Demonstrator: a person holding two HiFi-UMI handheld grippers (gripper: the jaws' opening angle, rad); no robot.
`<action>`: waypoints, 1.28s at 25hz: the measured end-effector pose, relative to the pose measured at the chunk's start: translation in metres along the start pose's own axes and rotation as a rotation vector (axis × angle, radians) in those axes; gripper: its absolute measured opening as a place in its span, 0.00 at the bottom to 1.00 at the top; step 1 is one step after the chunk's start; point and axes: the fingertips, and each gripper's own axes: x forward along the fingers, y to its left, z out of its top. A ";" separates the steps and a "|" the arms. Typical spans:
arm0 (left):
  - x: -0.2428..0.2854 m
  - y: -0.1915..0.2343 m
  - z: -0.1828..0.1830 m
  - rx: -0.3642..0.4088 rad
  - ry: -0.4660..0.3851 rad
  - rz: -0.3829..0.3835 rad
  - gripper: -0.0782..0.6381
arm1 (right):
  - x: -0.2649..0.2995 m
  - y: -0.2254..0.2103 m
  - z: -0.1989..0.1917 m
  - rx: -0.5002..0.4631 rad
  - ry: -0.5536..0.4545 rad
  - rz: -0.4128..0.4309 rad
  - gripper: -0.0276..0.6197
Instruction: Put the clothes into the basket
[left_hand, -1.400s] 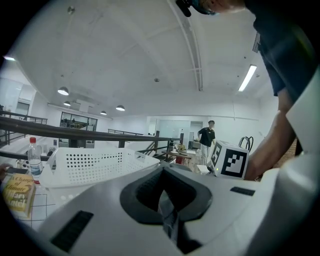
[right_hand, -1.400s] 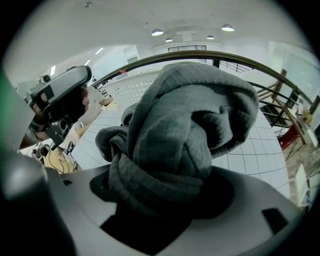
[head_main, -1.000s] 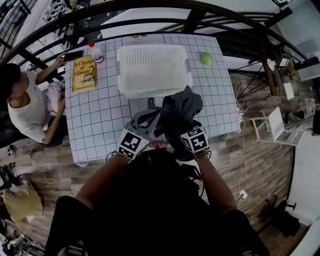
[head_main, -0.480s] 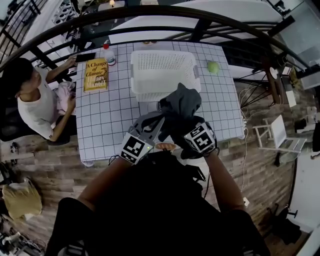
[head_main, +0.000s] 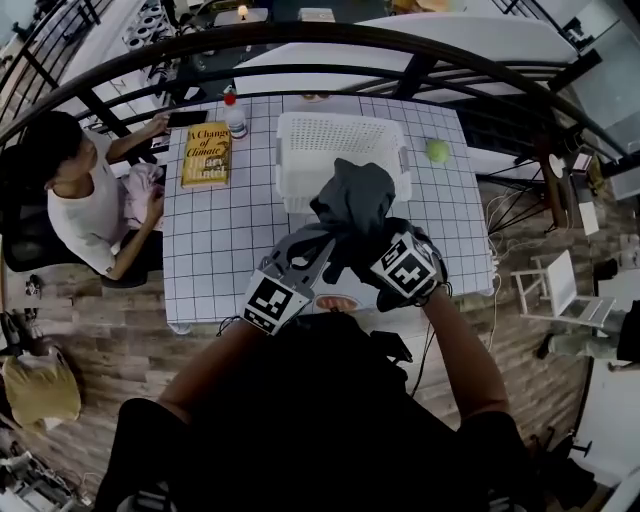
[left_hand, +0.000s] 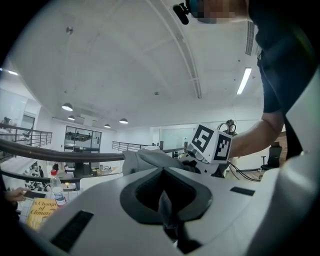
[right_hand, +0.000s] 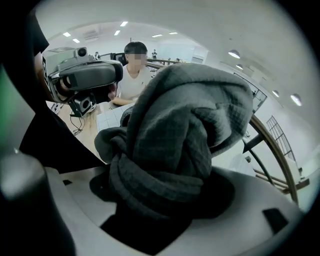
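A dark grey garment (head_main: 352, 203) hangs bunched in the air in front of the white basket (head_main: 340, 132), and its top overlaps the basket's near wall in the head view. My right gripper (right_hand: 165, 210) is shut on a thick twisted wad of the garment (right_hand: 185, 135), which fills the right gripper view. My left gripper (head_main: 306, 250) is just left of it, above the table's near part. It is shut on a thin fold of the same cloth (left_hand: 167, 215). The basket looks empty as far as it shows.
On the gridded white table (head_main: 215, 250) lie a yellow book (head_main: 207, 155), a bottle (head_main: 235, 115) and a green ball (head_main: 437, 150). A person (head_main: 85, 200) sits at the table's left side. A dark curved railing (head_main: 330, 35) runs behind the table.
Both grippers have carried the garment slightly up and towards the basket, so it now overlaps the basket's near wall. The head view has shifted. Both grips are unchanged.
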 end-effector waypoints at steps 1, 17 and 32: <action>0.001 0.001 0.003 0.007 -0.002 0.004 0.11 | -0.002 -0.004 0.004 -0.017 0.000 0.001 0.62; 0.047 0.032 0.050 0.014 -0.075 0.074 0.11 | -0.032 -0.091 0.069 -0.250 -0.024 -0.045 0.63; 0.083 0.085 0.081 0.040 -0.121 0.180 0.11 | -0.029 -0.159 0.120 -0.397 -0.063 -0.079 0.63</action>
